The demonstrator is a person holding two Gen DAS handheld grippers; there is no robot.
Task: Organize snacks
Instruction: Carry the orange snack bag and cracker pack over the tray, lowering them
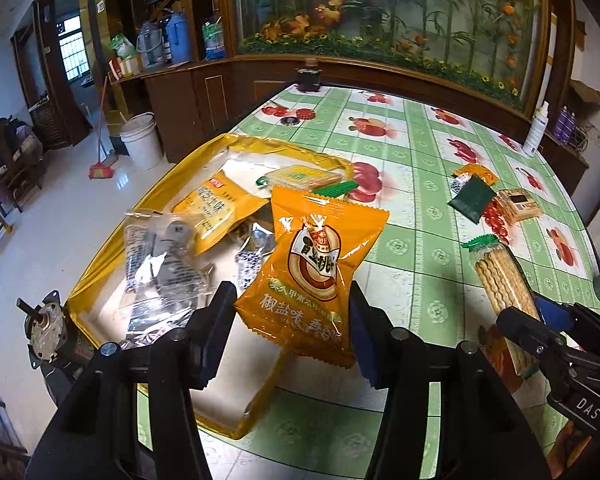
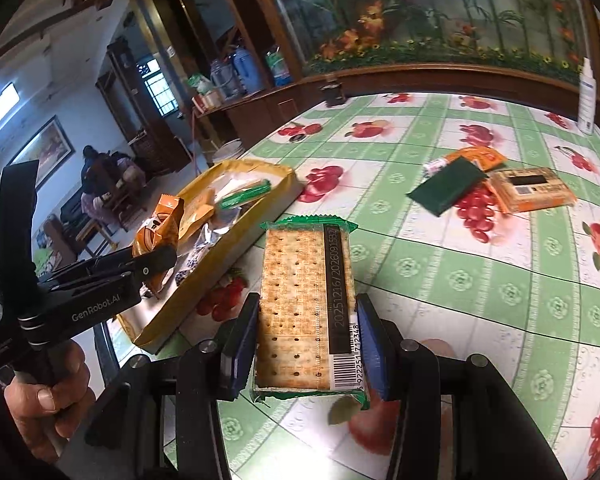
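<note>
**Two snacks held, both bound for the yellow tray**

Two packets are in hand at once. The left gripper [image 1: 292, 316] is clamped on an orange snack packet [image 1: 314, 276], which stands upright at the centre of the left wrist view, just in front of and partly over the yellow tray [image 1: 100, 252]. The right gripper [image 2: 306, 340] is grasping a cracker pack [image 2: 306, 300] by its long sides, held above the counter [image 2: 480, 300] at the lower centre of the right wrist view, with the tray off to the left of the frame.

The tray already holds several items: a clear wrapper with a grey thing inside [image 1: 168, 256], a yellow pouch [image 1: 212, 208] and a flat biscuit pack [image 1: 304, 176] near the far rim. Loose snacks lie at the right of the counter: a dark green packet [image 2: 446, 188] and an orange box [image 2: 534, 190].

To do the step well, I would carry each packet fully past the tray's rim before letting go, since the near wall could catch a low edge. The orange packet looks light and puffy, so it should be lowered onto a free patch and not dropped on the clear wrapper. The cracker pack is brittle; laying it flat beside the biscuit pack with a gentle release would probably spare it. The two grippers are close together, so one should go in at a time.
</note>
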